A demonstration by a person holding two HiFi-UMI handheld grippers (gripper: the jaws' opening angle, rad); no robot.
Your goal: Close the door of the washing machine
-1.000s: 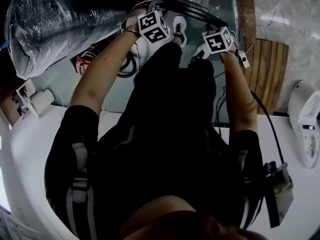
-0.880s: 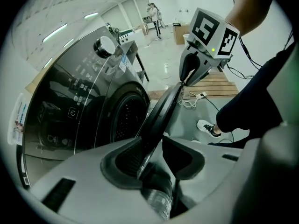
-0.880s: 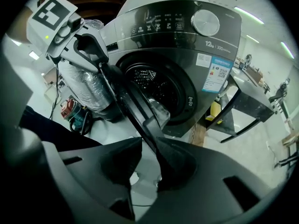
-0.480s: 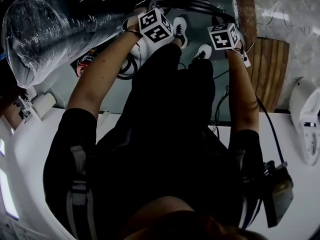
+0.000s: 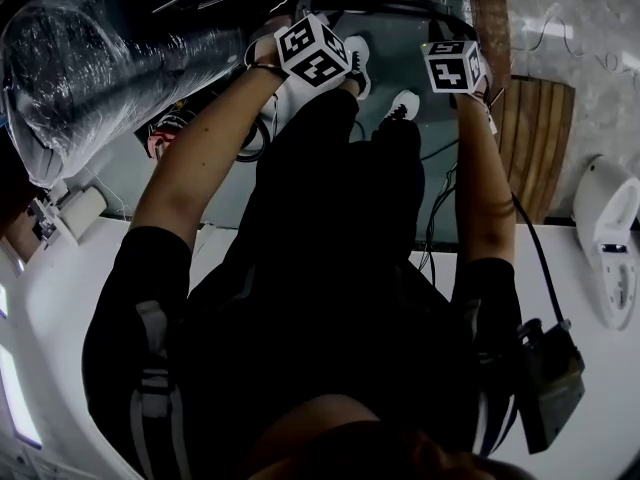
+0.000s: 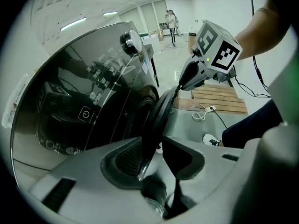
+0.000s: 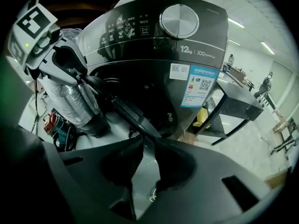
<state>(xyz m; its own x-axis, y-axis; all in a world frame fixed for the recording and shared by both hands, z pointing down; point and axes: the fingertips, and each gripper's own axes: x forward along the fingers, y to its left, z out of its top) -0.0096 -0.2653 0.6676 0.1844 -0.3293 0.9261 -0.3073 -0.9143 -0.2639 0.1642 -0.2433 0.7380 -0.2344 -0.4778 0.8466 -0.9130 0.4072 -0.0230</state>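
two grippers pinch a washer door by its rim

seen from above, a plastic-wrapped roll (image 5: 90,58) lies at far left and a wooden pallet (image 5: 540,138) at right, with the person's arms reaching out between them. in the left gripper view, a dark front-loading washing machine (image 6: 84,101) fills the left side. its door (image 6: 161,108) stands swung out from the front and shows edge-on. the left gripper (image 6: 152,141) is clamped on the door's rim, with one ribbed pad (image 6: 127,155) flat against it. from there the rim's long axis climbs up and to the right. in the right gripper view the same rim slants from upper left down into the right gripper (image 7: 149,139). its jaws have just been closing and now nip the rim between their tips. behind the rim the drum opening (image 7: 149,90) is a black round, its inside too dark to read. a silver dial (image 7: 179,20) and a blue label (image 7: 201,85) mark the machine's front.
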